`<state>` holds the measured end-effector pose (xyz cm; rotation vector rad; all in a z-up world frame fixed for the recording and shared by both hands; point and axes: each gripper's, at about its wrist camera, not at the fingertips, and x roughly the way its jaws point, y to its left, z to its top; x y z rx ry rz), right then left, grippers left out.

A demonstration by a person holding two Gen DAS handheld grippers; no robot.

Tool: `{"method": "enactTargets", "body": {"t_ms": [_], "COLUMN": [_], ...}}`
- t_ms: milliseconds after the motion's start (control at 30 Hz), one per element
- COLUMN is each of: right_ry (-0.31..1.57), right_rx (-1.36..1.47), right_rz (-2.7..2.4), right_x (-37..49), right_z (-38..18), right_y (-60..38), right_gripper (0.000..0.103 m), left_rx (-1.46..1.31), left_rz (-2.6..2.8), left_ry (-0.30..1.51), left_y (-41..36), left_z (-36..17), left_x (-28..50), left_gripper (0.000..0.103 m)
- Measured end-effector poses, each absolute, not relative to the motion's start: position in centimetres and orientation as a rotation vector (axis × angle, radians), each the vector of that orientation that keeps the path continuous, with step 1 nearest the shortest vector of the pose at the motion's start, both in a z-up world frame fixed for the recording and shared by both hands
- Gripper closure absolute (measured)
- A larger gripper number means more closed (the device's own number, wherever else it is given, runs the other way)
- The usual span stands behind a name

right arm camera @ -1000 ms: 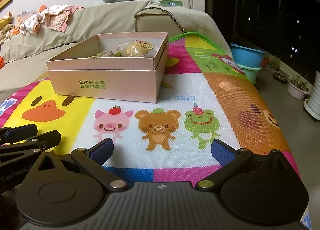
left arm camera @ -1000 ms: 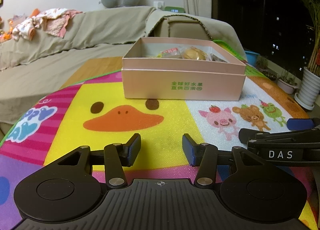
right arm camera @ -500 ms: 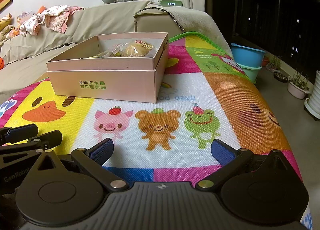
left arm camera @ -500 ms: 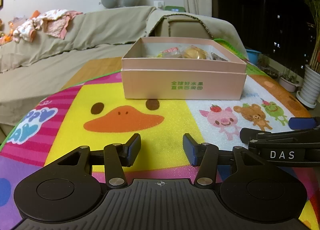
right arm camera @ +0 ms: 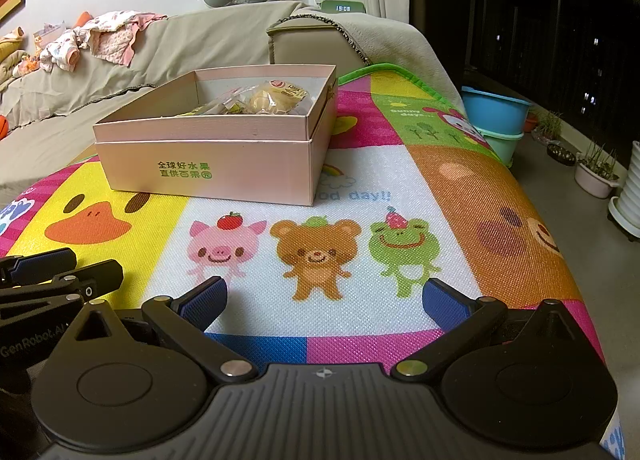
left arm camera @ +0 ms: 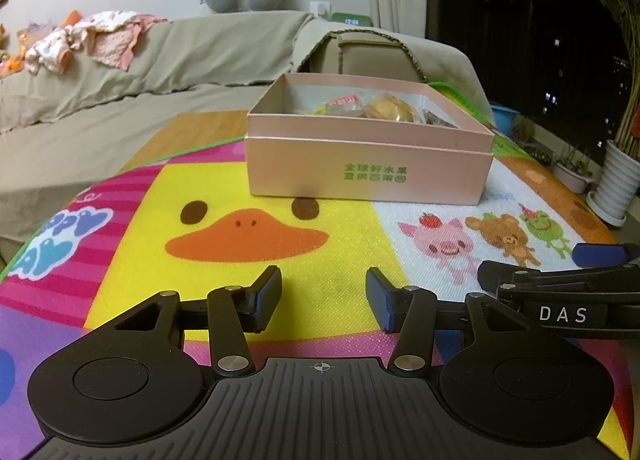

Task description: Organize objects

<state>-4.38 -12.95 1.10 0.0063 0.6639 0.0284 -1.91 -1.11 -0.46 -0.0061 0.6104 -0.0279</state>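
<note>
I have both grippers low over the play mat [right arm camera: 400, 179], and neither holds anything. My left gripper [left arm camera: 323, 296] has its fingers partly apart, with only mat showing in the gap. My right gripper [right arm camera: 325, 300] is spread much wider, also with nothing between the pads.

The pink box [left arm camera: 368, 167] sits on the mat at about 12 o'clock from the left gripper and about 11 o'clock from the right, well apart from both. Its lid is off, and it seems to be nested under the base. Inside I see wrapped snacks [right arm camera: 272, 99], a round bun among them.

I spot no loose items on the mat, so I judge the sorting either nearly finished or not yet begun; I cannot tell which. What is left may be rearranging the snacks or closing the box.
</note>
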Motion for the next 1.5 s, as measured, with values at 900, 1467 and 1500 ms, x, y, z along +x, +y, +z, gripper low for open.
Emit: {"method": "enactTargets", "body": {"t_ms": [900,1467,1500], "right_ry": [0.664,0.664,0.664], "right_rx": [0.007,0.007,0.007], "right_rz": [0.028,0.027,0.027], "right_x": [-4.45,-4.42,-4.42], "right_z": [1.1,1.1,1.09], "right_y": [-12.92,-12.9,-12.9], "right_gripper": [0.0,0.0,0.0], "left_rx": [0.025,0.023,0.022], "left_rz": [-0.016,-0.017,-0.017], "left_ry": [0.61,0.61,0.61], "left_y": [-1.68,-1.53,-1.52], "left_z": [-0.48,-0.52,-0.52], "left_x": [-1.81,-1.93,-1.93], "left_gripper": [0.05,0.05,0.05]}}
